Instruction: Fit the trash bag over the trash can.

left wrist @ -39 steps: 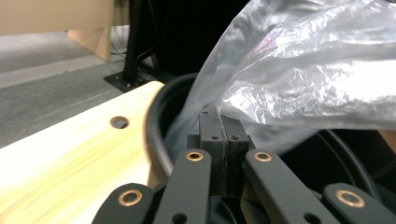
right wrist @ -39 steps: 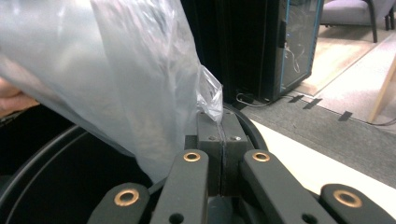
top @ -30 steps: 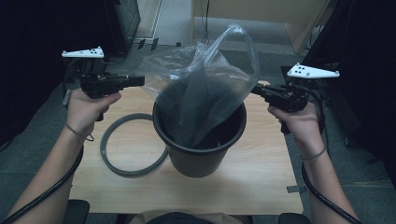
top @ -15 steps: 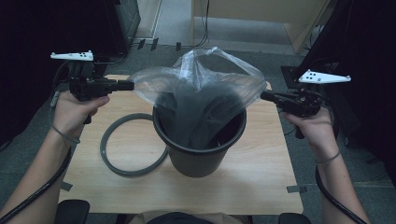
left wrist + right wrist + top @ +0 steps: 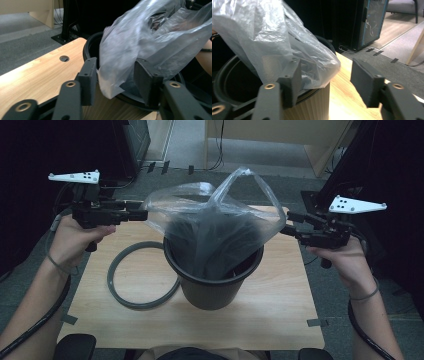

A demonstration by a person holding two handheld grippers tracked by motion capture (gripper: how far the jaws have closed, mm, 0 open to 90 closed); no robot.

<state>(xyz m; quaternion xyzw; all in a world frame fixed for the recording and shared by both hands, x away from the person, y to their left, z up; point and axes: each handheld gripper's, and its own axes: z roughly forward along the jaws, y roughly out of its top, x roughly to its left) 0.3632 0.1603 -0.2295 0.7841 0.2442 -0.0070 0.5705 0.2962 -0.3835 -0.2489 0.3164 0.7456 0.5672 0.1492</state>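
Observation:
A black bin (image 5: pixel 215 285) stands in the middle of the wooden table (image 5: pixel 280 315). A clear plastic bag (image 5: pixel 215 220) sits in its mouth, spread wide above the rim. My left gripper (image 5: pixel 143 213) is level at the bag's left edge, and my right gripper (image 5: pixel 286 229) at its right edge. Both pairs of jaws have just been opening. In the left gripper view the bag's edge (image 5: pixel 112 82) hangs loose between the parted jaws of the left gripper (image 5: pixel 117 75). In the right gripper view the bag (image 5: pixel 262 37) drapes over one jaw of the right gripper (image 5: pixel 329 77) and is not pinched.
A grey ring (image 5: pixel 120 292) lies flat on the table left of the bin, partly behind it. A round hole (image 5: pixel 64 58) is cut in the tabletop. Dark cabinets and grey floor surround the table on all sides.
Both hands first pulled the bag's edges outward over the bin. Both pairs of jaws have since opened and let go of the bag, which now sags a little.

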